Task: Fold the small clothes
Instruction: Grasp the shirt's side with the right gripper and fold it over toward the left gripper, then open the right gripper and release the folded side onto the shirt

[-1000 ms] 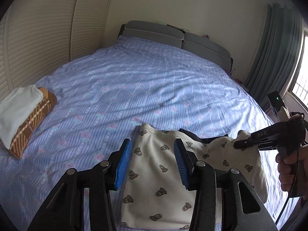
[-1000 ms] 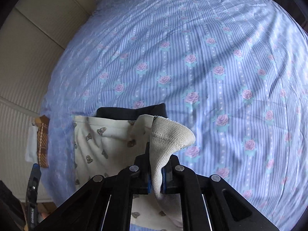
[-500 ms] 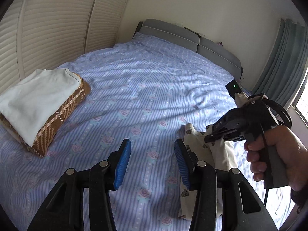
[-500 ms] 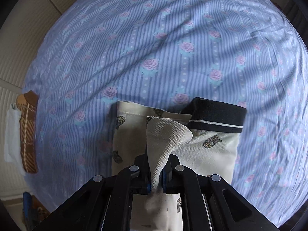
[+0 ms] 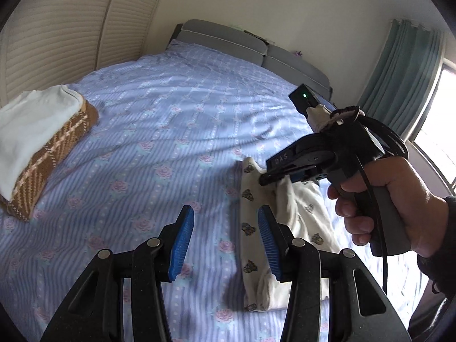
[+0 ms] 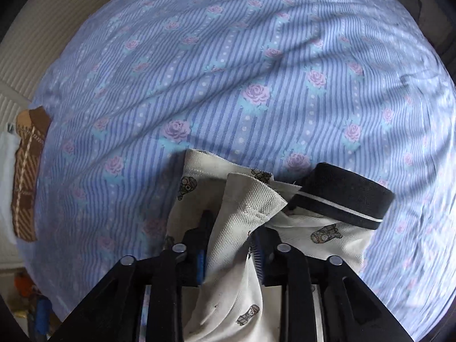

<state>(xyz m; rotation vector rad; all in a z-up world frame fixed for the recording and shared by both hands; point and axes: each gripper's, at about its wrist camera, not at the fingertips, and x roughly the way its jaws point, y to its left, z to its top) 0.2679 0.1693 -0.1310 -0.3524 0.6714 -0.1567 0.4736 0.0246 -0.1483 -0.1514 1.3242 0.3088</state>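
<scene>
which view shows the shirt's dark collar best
The right wrist view: the collar sits close and unobstructed, its white stripe visible, right of the fabric between the right gripper's fingers. In the left wrist view the shirt shows only as a cream strip behind the right gripper; no collar visible.

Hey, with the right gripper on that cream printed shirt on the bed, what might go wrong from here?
1. The right gripper pinches only a bunched fold of the cream printed polo shirt; it may slip out.
2. The dark striped collar sits curled up and may get folded in crooked.
3. The left gripper is open, pinning nothing, so the shirt could drag across the blue floral bedsheet.
</scene>
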